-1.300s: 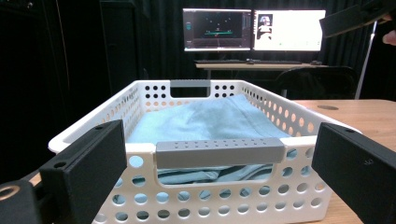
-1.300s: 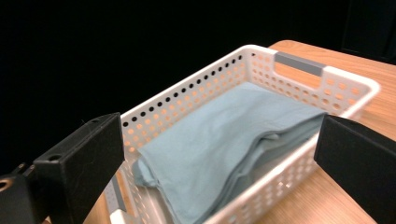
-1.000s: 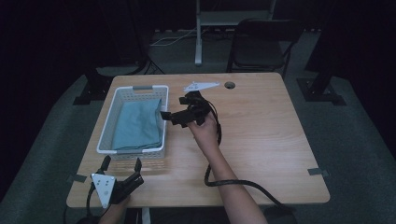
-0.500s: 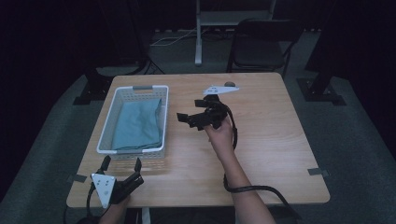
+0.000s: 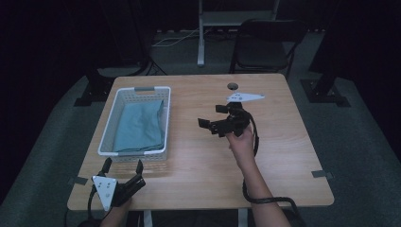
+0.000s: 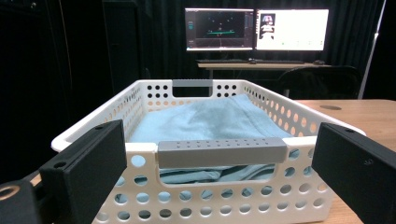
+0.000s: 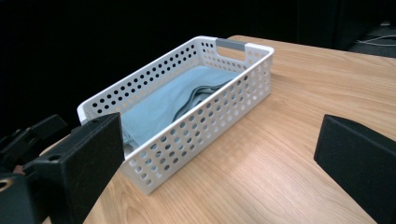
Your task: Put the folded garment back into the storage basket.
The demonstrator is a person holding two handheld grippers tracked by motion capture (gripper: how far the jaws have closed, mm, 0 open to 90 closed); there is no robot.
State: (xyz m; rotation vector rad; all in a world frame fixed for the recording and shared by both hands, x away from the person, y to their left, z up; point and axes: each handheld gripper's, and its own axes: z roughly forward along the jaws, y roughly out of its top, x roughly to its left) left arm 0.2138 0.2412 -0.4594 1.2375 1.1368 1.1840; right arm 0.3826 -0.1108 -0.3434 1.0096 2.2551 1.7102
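A white perforated basket (image 5: 107, 142) with grey handles stands on the left half of the wooden table (image 5: 283, 156). A folded light blue cloth (image 5: 139, 125) lies inside it. My left gripper (image 5: 123, 164) rests at the table's front edge, just short of the basket's near end, jaws open and empty. In the left gripper view the near grey handle (image 6: 222, 151) sits between the jaws of that gripper (image 6: 219, 140), with the cloth (image 6: 210, 116) behind it. My right gripper (image 5: 211, 117) hovers over the table's middle, open and empty, pointing left toward the basket (image 7: 196, 121) and cloth (image 7: 163, 100).
A dark round hole (image 5: 232, 86) sits in the tabletop near its far edge. A black chair (image 5: 265, 47) stands behind the table. Two lit monitors (image 6: 257, 29) stand on a desk beyond the basket. Bare wood spreads right of the basket.
My right gripper has drawn away from the basket's right side, moving rightward toward the table's middle. The left gripper has stayed where it was.
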